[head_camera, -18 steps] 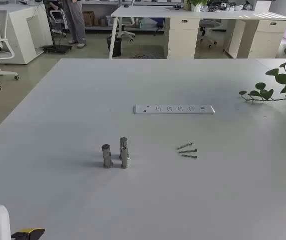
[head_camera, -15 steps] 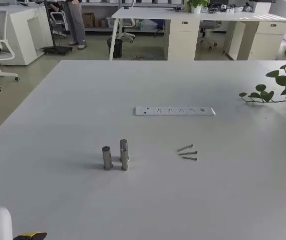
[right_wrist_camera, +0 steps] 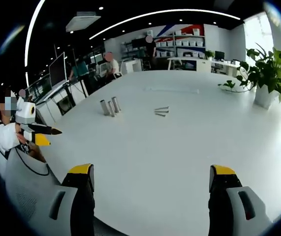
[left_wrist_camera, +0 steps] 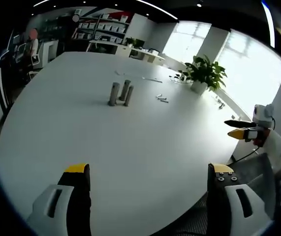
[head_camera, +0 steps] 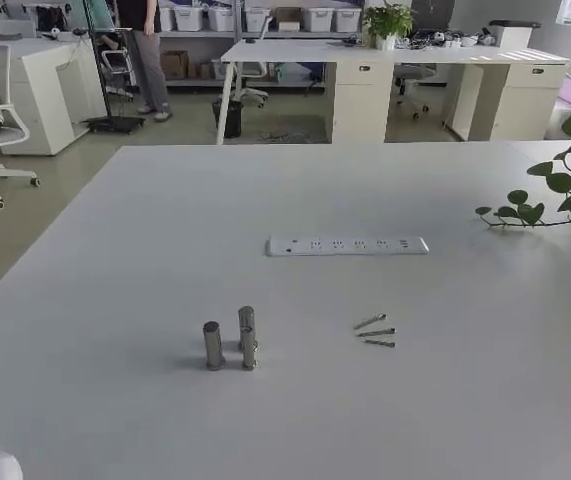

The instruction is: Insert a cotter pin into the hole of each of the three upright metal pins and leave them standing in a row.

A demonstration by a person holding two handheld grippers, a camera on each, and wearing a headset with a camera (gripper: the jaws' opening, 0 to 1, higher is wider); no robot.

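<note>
Three upright metal pins [head_camera: 231, 342] stand bunched together on the white table [head_camera: 115, 300], left of centre; they also appear in the left gripper view [left_wrist_camera: 121, 93] and the right gripper view [right_wrist_camera: 109, 106]. Three small cotter pins [head_camera: 374, 332] lie loose to their right, also seen as cotter pins [left_wrist_camera: 161, 98] and cotter pins [right_wrist_camera: 162, 111]. My left gripper [left_wrist_camera: 147, 174] is open and empty near the table's front edge. My right gripper [right_wrist_camera: 150, 177] is open and empty too, well short of the parts. Each gripper view catches the other gripper [left_wrist_camera: 246, 130] [right_wrist_camera: 37, 133] at its side.
A white power strip [head_camera: 348, 245] lies across the table beyond the pins. A trailing green plant [head_camera: 555, 185] reaches in from the right edge. Desks, chairs and people stand in the room behind the table.
The head camera has tilted up, so the table contents sit lower in view. The white and yellow gripper part at the lower left has nearly slid out. The pins have not moved.
</note>
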